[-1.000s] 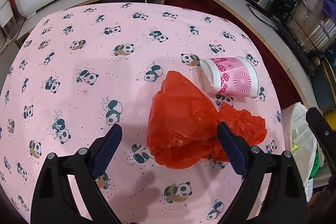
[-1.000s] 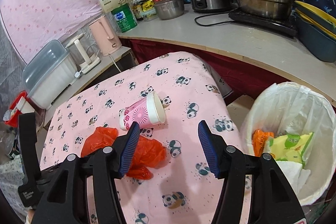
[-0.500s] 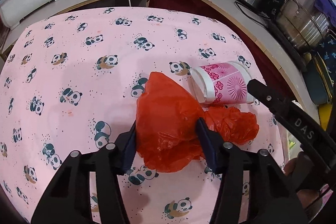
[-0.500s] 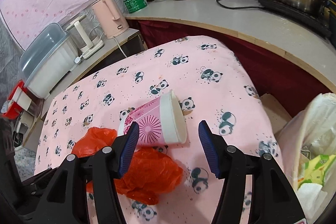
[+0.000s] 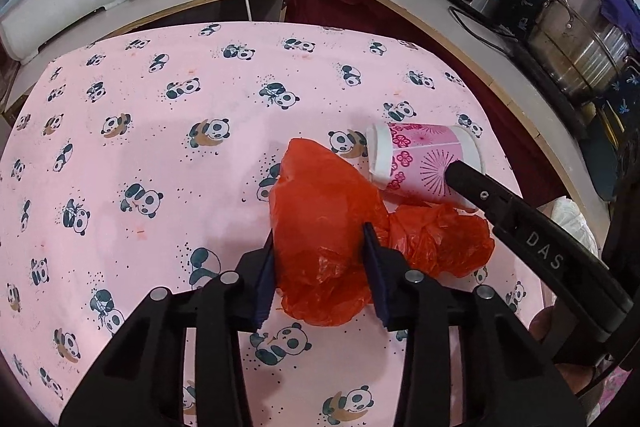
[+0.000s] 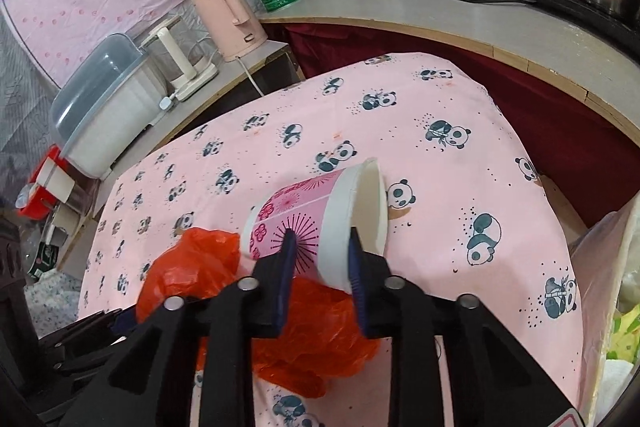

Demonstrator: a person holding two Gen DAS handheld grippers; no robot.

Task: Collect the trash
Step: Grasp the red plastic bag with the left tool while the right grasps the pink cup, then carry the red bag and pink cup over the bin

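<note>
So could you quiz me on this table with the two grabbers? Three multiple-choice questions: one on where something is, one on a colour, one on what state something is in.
1. Where does the paper cup lie?
A. Inside the bin
B. On the panda tablecloth, beside the plastic bag
C. On the kitchen counter

2. What colour is the plastic bag?
A. Orange-red
B. Blue
C. Clear

3. What is the right gripper doing?
A. Hanging open, away from everything
B. Holding a spoon
C. Closed on the cup's rim end

Answers:
1. B: the cup lies on its side on the cloth, right next to the bag.
2. A: the crumpled bag is orange-red in both views.
3. C: its jaws have just been closing and its fingers now press either side of the cup's white rim band.
</note>
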